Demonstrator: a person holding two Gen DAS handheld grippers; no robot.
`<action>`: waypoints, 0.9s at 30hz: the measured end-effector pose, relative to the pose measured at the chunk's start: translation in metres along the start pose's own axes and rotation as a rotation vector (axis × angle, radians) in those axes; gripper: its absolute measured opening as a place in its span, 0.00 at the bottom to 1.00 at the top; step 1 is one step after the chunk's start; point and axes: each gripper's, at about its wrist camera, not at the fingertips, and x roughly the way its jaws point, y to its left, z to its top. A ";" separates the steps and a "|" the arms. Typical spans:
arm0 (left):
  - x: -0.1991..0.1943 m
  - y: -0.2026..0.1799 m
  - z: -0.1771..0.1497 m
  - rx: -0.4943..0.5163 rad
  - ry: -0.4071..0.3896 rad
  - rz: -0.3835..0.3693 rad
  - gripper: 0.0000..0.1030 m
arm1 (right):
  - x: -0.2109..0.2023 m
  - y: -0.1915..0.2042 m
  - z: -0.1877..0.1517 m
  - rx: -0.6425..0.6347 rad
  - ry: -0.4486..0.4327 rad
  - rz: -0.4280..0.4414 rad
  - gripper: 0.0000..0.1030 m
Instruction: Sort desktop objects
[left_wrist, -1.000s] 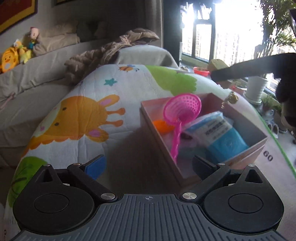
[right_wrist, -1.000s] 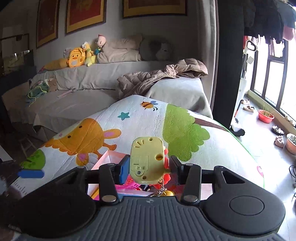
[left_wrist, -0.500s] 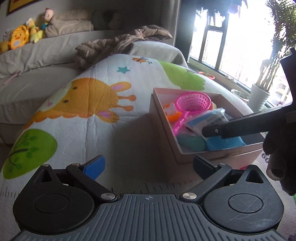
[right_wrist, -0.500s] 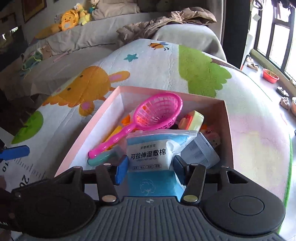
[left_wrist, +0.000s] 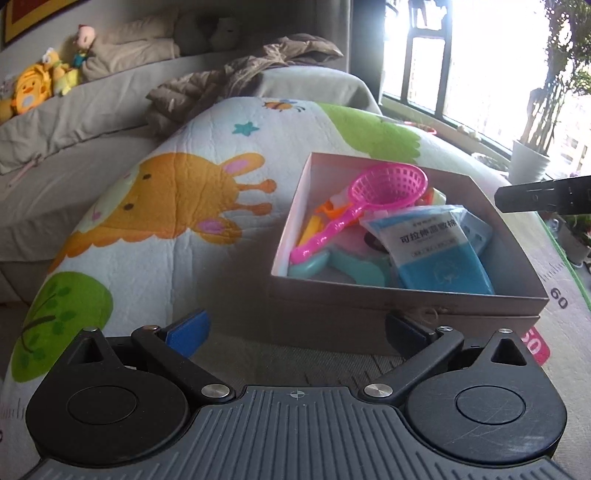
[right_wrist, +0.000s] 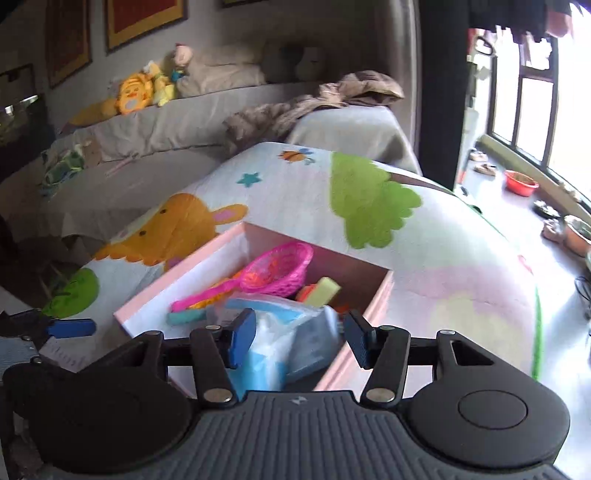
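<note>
A pink cardboard box (left_wrist: 369, 314) (right_wrist: 177, 291) sits on the cartoon quilt. Inside lie a pink strainer (left_wrist: 388, 184) (right_wrist: 280, 267), a blue-and-white cotton packet (left_wrist: 439, 254) (right_wrist: 280, 332), a teal piece (left_wrist: 351, 264) and a yellow toy (right_wrist: 325, 290). My left gripper (left_wrist: 295, 328) stands open just in front of the box's near wall, with nothing between its fingers. My right gripper (right_wrist: 299, 338) hovers open over the near part of the box, above the packet, holding nothing. One of its fingers (left_wrist: 543, 194) shows at the right edge of the left wrist view.
The quilt (left_wrist: 177, 206) drapes over a rounded surface that falls away on all sides. Behind it stand a grey sofa (right_wrist: 166, 125) with plush toys (right_wrist: 135, 92) and a brown jacket (left_wrist: 236, 81). A white plant pot (left_wrist: 528, 166) and a red bowl (right_wrist: 521, 182) are by the window.
A second ago my right gripper was shut on the yellow toy above the box; now its jaws are apart and empty and the toy lies inside. My left gripper shifted slightly.
</note>
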 end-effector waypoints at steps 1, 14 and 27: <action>0.004 -0.001 0.003 -0.004 0.011 -0.023 1.00 | 0.008 -0.009 0.000 0.033 0.023 -0.025 0.52; 0.006 -0.007 0.001 0.022 0.041 0.009 1.00 | 0.094 0.003 0.007 -0.024 0.031 0.041 0.46; -0.027 -0.018 -0.064 -0.059 0.056 0.239 1.00 | -0.030 0.007 -0.050 0.120 -0.101 0.003 1.00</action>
